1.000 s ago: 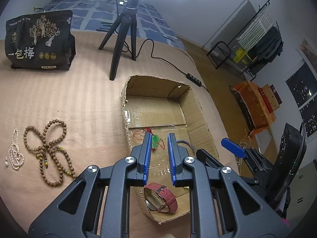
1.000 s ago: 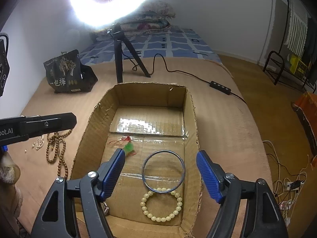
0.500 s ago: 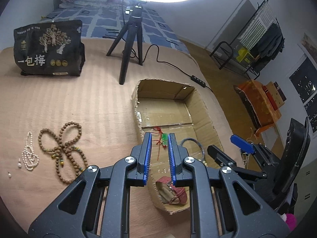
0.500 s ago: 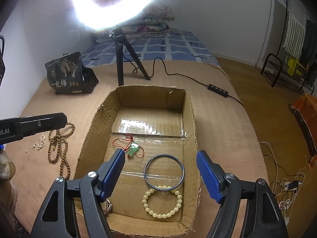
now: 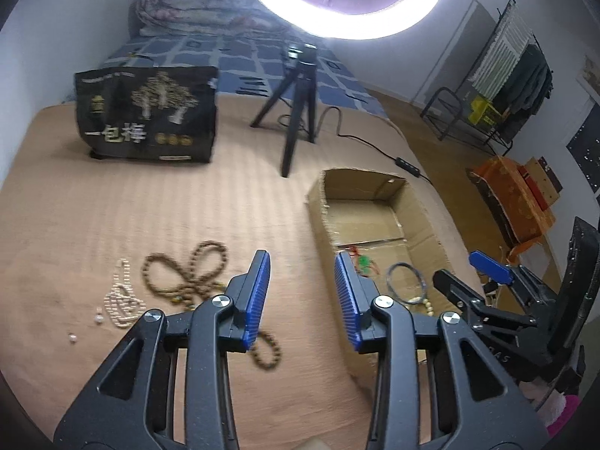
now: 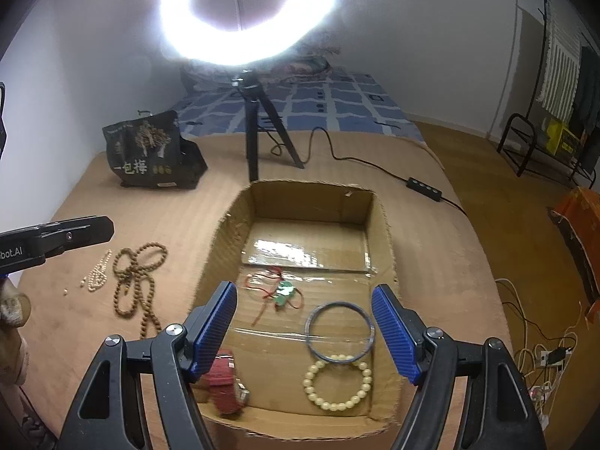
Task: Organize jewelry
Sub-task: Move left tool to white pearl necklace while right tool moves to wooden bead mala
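I see ribbed blue pads (image 6: 215,324) on black gripper frames. The plain brown cardboard box (image 6: 380,225) holds a dark red strap watch (image 6: 225,384), a pale yellow bead bracelet (image 6: 339,384), a dark blue bangle (image 6: 339,332) and a green pendant on red cord (image 6: 283,292). Brown wooden beads (image 5: 195,277) and a white pearl strand (image 5: 120,300) lie on tan striped cloth (image 5: 150,206).

Red watch (image 6: 225,386): my right gripper's finger partly hides it.
Wooden bead necklace (image 5: 195,281): blurred, lower loop behind my left finger.
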Demonstrator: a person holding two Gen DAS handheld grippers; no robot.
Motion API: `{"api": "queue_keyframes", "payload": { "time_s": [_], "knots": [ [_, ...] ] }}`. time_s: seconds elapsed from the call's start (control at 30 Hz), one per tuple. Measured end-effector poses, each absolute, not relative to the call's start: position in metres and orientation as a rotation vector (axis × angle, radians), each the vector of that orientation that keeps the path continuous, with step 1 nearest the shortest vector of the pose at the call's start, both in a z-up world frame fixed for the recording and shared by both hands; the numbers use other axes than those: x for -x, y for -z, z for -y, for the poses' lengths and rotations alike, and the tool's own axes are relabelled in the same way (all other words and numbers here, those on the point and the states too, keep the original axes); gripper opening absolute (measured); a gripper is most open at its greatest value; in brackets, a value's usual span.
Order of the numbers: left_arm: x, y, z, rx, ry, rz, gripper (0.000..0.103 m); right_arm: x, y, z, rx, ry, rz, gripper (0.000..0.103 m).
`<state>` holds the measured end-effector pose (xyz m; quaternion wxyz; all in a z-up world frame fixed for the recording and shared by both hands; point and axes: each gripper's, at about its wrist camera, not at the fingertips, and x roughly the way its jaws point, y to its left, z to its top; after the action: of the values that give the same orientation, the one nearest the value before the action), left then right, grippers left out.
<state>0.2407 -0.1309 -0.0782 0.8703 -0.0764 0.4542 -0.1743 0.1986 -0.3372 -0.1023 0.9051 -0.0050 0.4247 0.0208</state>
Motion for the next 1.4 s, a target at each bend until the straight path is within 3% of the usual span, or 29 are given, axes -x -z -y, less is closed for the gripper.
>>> {"api": "queue_keyframes", "payload": {
  "time_s": [0.13, 0.23, 0.83, 1.2, 1.4],
  "knots": [
    [-0.238, 0.074, 0.109, 0.129, 0.316, -0.934, 0.036, -0.198, 0.100, 0.320, 0.014, -0.070, -0.869, 0.077],
    [-0.237, 0.073, 0.090, 0.109, 0.281, -0.926, 0.036, -0.196, 0.098, 0.305, 0.019, -0.096, -0.858, 0.085],
    [-0.248, 0.089, -0.010, 0.137, 0.140, -0.980, 0.036, -0.203, 0.131, 0.213, -0.016, -0.254, -0.929, 0.085],
    [-0.267, 0.146, -0.036, 0.177, 0.088, -1.127, 0.036, -0.218, 0.160, 0.173, 0.076, -0.312, -1.004, 0.096],
    [-0.277, 0.172, -0.027, 0.207, 0.099, -1.186, 0.036, -0.225, 0.180, 0.160, 0.113, -0.333, -1.067, 0.096]
  ]
}}
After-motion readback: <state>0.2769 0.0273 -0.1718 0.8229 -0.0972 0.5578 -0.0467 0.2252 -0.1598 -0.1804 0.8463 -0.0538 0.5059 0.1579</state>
